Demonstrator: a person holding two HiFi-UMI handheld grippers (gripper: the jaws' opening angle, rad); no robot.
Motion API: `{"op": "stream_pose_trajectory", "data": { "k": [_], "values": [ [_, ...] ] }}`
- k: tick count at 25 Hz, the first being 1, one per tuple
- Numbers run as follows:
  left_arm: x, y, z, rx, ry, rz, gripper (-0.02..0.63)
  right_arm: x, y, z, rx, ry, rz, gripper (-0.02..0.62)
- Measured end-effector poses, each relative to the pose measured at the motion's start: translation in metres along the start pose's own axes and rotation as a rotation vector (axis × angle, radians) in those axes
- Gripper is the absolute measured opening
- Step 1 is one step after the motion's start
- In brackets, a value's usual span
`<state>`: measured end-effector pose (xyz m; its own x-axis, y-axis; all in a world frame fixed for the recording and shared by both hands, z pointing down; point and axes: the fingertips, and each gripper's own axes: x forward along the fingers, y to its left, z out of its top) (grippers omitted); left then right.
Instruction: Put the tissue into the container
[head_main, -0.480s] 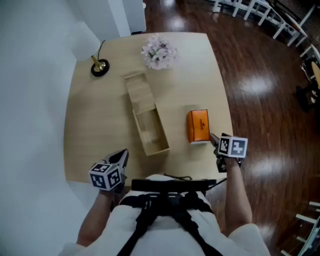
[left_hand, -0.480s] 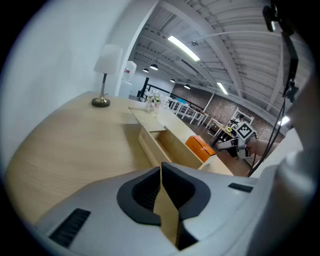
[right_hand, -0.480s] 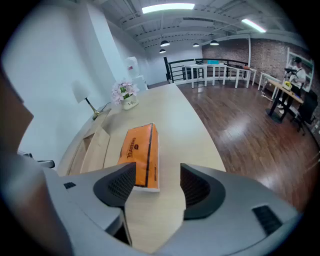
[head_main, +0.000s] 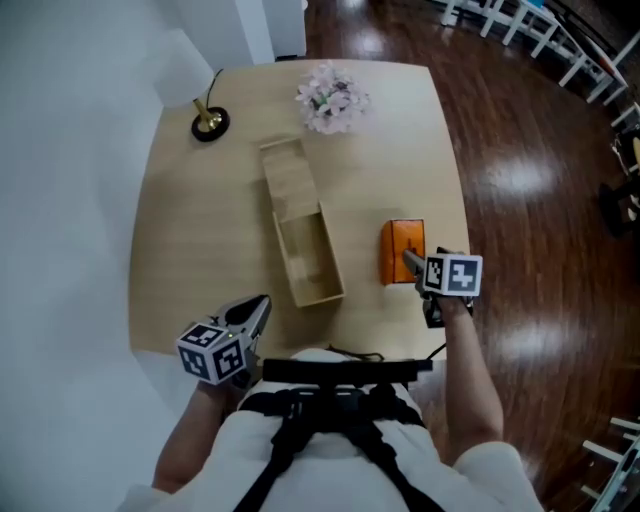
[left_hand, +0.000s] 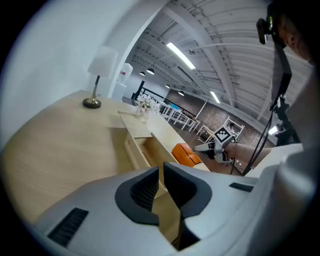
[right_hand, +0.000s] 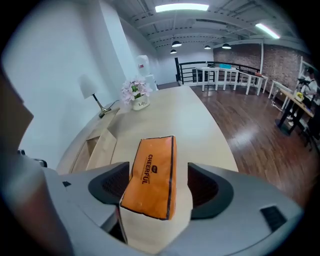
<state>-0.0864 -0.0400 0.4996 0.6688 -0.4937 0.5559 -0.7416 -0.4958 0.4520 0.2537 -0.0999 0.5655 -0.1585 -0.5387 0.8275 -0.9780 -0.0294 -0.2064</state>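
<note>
The orange tissue pack (head_main: 399, 250) lies flat on the table, right of the long open wooden container (head_main: 305, 245). My right gripper (head_main: 410, 260) reaches over the pack's near end. In the right gripper view the pack (right_hand: 151, 172) sits between the open jaws, and the right pad (right_hand: 204, 189) stands clear of it. My left gripper (head_main: 260, 305) hovers at the table's near edge, just short of the container's near end, shut on nothing (left_hand: 161, 172). From the left gripper view the container (left_hand: 150, 137), the pack (left_hand: 186, 154) and the right gripper (left_hand: 201, 148) show ahead.
A lamp base (head_main: 209, 122) stands at the far left corner and a small pot of pale flowers (head_main: 332, 98) at the far middle. The table's right edge (head_main: 455, 200) runs close beside the pack, with dark wood floor beyond. White wall lies to the left.
My right gripper has moved forward and slightly left, from beside the pack's near corner to over its near end. The left gripper has hardly shifted.
</note>
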Motion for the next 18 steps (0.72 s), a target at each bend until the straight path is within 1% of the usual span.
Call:
{"op": "stream_pose_trajectory", "data": {
  "k": [4,7,10,14,16,18],
  "values": [
    [-0.003,-0.005,0.0,-0.015,-0.02,-0.014,0.032,0.025,0.001,-0.001,-0.038,0.037,-0.044,0.391],
    [-0.008,-0.007,0.002,-0.024,-0.038,-0.011,0.032,0.039,0.003,-0.008,-0.049,0.072,-0.045,0.391],
    [-0.012,-0.007,0.002,-0.035,-0.047,-0.004,0.032,0.047,0.006,-0.012,-0.017,0.083,-0.009,0.391],
    [-0.015,-0.006,-0.002,-0.046,-0.049,0.0,0.032,0.055,0.011,-0.017,0.066,0.08,0.076,0.391],
    [-0.016,-0.007,-0.004,-0.048,-0.049,-0.002,0.032,0.055,0.01,-0.017,0.083,0.065,0.096,0.38],
    [-0.017,-0.007,-0.004,-0.047,-0.048,-0.004,0.032,0.052,0.01,-0.015,0.081,0.047,0.097,0.354]
  ]
}}
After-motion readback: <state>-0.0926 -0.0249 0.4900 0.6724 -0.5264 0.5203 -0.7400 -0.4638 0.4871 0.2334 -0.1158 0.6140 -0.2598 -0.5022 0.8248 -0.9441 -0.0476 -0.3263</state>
